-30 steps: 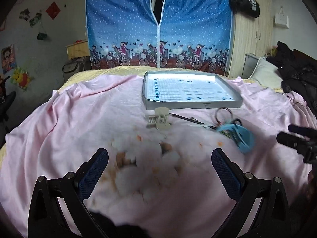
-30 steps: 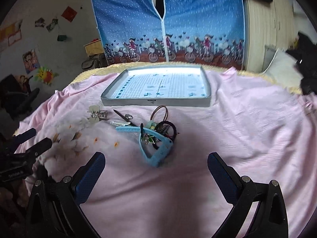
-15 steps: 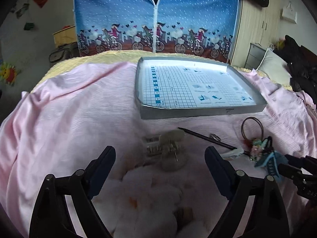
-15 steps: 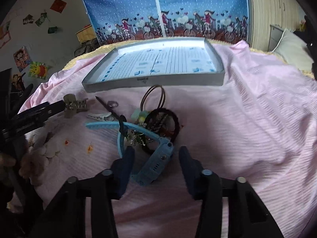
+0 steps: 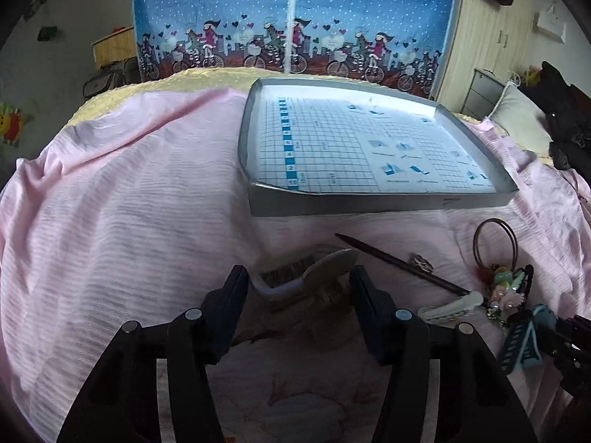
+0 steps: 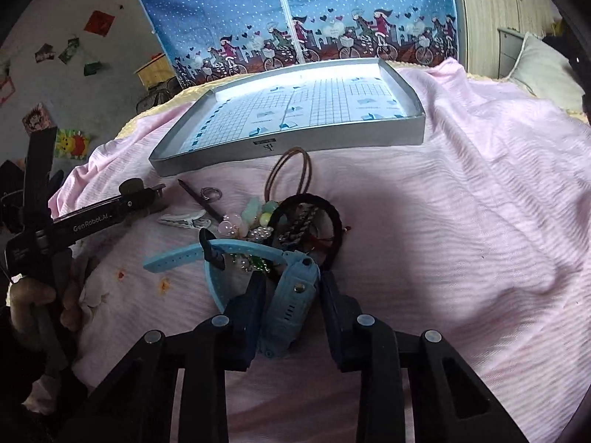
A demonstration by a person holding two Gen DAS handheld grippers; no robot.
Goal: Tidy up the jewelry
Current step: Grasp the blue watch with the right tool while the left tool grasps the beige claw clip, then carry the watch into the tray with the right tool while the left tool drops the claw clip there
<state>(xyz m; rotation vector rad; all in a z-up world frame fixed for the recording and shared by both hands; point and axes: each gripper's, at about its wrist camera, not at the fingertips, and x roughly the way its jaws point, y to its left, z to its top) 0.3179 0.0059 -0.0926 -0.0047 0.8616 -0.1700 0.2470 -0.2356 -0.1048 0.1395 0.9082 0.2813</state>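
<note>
A beige hair claw clip [image 5: 314,271] lies on the pink sheet [image 5: 129,221], and my left gripper [image 5: 299,291] is shut on its two sides. In the right wrist view that gripper [image 6: 144,193] shows at the left. A blue watch [image 6: 291,295] sits at the near edge of a jewelry pile, with my right gripper [image 6: 291,291] shut on its body. The pile holds brown hair ties [image 6: 291,173], a black hair tie [image 6: 332,221], beaded pieces [image 6: 255,217], a white clip [image 6: 183,218], a dark hair stick [image 5: 399,262] and a small ring [image 6: 211,194]. A grey tray [image 6: 295,144] lined with grid paper lies behind.
The sheet covers a bed with a yellow blanket [image 5: 166,85] at the far edge. A blue printed wardrobe cover [image 5: 295,18] stands behind. A pillow [image 5: 517,118] and dark clothes [image 5: 569,136] lie at the right. A person's hand [image 6: 33,295] holds the left gripper.
Both grippers moved forward and down and closed, the left onto the claw clip, the right onto the blue watch. The pile and tray stayed in place.
</note>
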